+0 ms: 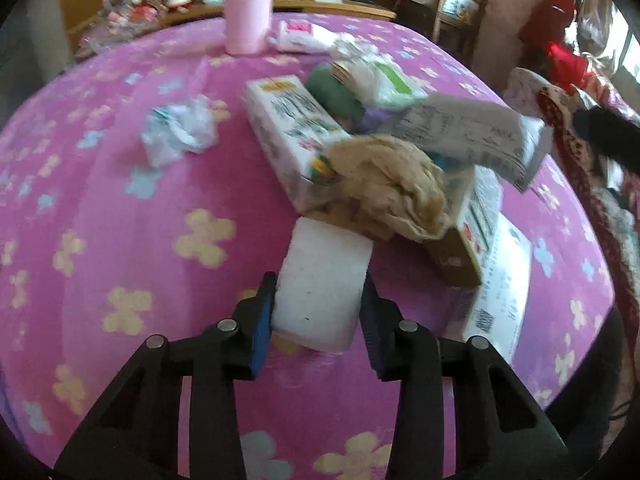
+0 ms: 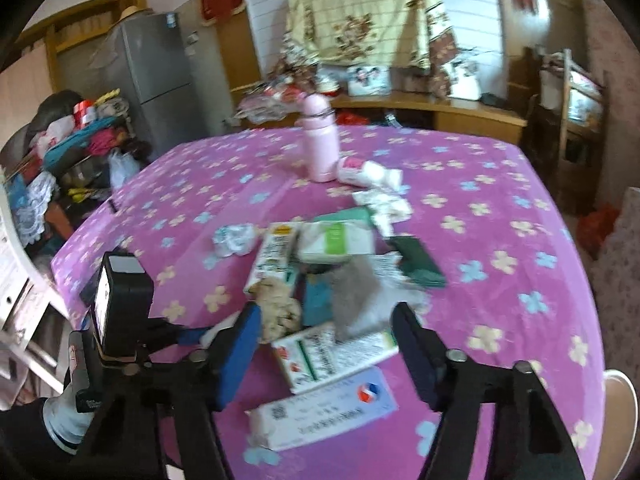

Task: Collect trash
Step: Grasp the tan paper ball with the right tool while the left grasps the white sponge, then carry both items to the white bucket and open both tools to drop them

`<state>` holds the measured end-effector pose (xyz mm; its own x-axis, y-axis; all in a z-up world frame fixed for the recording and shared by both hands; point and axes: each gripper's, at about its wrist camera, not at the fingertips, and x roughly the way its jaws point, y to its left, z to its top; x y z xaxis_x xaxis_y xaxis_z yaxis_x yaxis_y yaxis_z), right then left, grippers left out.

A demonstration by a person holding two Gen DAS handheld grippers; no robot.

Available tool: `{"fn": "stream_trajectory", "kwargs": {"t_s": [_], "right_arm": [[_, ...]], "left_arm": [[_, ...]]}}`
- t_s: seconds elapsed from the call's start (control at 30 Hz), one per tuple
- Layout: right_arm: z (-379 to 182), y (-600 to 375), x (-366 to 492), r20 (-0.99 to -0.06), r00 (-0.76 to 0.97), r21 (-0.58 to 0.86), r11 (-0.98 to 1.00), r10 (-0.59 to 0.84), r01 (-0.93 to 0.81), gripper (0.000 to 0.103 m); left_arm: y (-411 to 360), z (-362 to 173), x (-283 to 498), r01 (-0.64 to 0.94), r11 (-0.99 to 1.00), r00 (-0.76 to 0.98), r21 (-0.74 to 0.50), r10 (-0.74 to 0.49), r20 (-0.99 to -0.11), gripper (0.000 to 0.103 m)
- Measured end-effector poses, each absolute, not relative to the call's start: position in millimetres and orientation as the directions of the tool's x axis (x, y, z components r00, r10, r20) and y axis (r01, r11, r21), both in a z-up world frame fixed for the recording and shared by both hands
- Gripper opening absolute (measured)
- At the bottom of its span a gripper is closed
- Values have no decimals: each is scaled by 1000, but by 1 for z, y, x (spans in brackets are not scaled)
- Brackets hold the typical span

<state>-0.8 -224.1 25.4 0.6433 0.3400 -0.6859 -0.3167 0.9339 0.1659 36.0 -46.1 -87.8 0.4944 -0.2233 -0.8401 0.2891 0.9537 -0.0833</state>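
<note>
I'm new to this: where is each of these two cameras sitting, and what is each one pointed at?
Left wrist: rides on the left gripper, looking down at a white foam block squeezed between its blue pads.
Right wrist: rides on the right gripper, jaws apart over the trash pile; the left gripper and a gloved hand show at left.
Both see the pink bottle and the crumpled brown paper.

Print on white cartons (image 2: 320, 356) blurred, unreadable; crumpled brown paper (image 1: 392, 188) hides carton pile middle.

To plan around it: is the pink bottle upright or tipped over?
Upright. The pink bottle stands on its base on the tablecloth, cap on top.
</note>
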Motion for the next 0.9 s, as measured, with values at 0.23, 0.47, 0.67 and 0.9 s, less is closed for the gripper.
{"fn": "stream_trajectory", "kwargs": {"t_s": [0.23, 0.47, 0.67, 0.9], "right_arm": [[-4, -175, 36, -756, 521, 189, 894, 396, -405, 58], [-51, -143, 69, -854, 404, 156, 902, 328, -401, 27], [-28, -163, 54, -785, 452, 247, 883, 424, -400, 24], [15, -205, 23, -712, 531, 293, 881, 460, -371, 24]], "left_arm": [[-13, -68, 37, 235, 970, 548, -55, -179, -817, 36], [1, -68, 40, 190, 979, 562, -72, -169, -810, 36], [-10, -53, 38, 204, 976, 582, -81, -187, -791, 36], [-43, -23, 33, 253, 962, 606, -100, -239, -759, 36]]}}
